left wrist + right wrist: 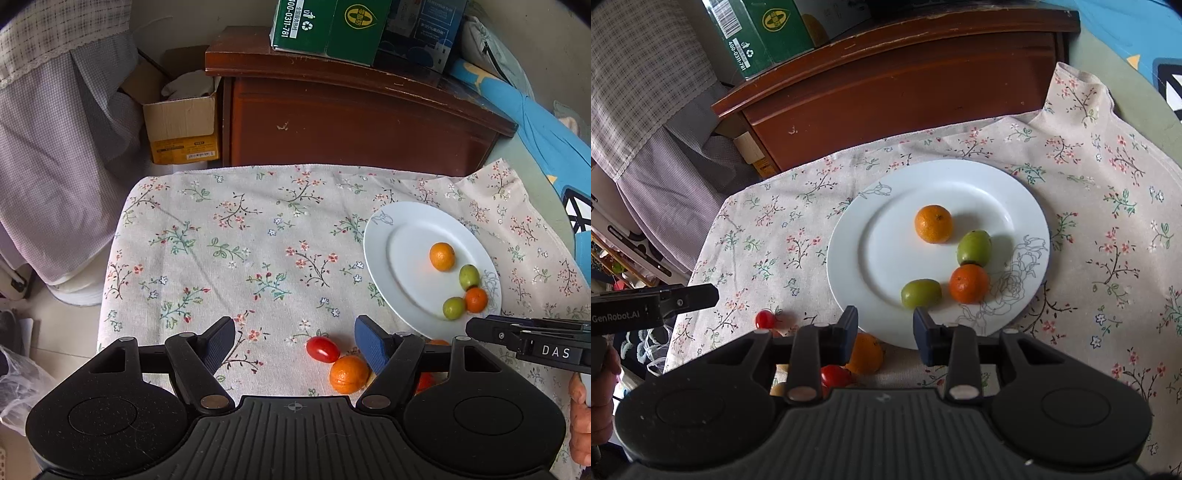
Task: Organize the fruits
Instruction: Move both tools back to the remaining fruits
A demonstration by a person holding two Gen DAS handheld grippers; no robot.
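Note:
A white plate [923, 181] [413, 221] lies on the floral cloth and holds two small oranges [933, 223] [969, 283] and two green fruits [974, 248] [921, 293]. On the cloth near the plate's front edge lie a small orange [349, 373] [865, 352] and cherry tomatoes [322, 349] [765, 319] [835, 375]. My left gripper [295, 345] is open and empty above the tomato and orange. My right gripper [885, 330] is open and empty over the plate's near rim.
A dark wooden cabinet [354, 122] with a green carton [325, 26] stands behind the table. A cardboard box [181, 125] sits on the floor at the left. Checked fabric [55, 147] hangs at the far left. The floral cloth [229, 236] covers the table.

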